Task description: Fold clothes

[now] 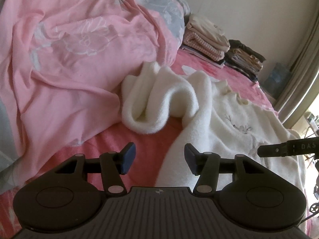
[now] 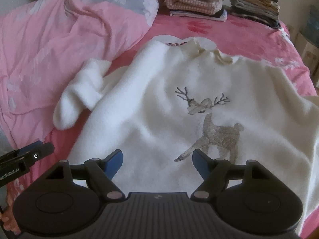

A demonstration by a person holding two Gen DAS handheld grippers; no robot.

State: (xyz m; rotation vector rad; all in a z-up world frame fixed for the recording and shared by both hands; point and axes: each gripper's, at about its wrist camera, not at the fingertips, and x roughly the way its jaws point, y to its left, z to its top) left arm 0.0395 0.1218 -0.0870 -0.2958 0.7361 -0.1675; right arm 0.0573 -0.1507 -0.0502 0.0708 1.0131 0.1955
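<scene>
Faintly, "GenRobot.AI" on left tongs (image 2: 42, 148)

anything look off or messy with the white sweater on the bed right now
Yes: the white sweater lies mostly flat, deer side up, but its sleeve on the pink quilt side is bunched and doubled over itself rather than laid straight. Nothing looks damaged.

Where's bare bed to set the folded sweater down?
Bare pink bedspread lies between the white sweater collar and the folded stacks. The left is crowded by the pink duvet, and the sleeve lies against it.
</scene>
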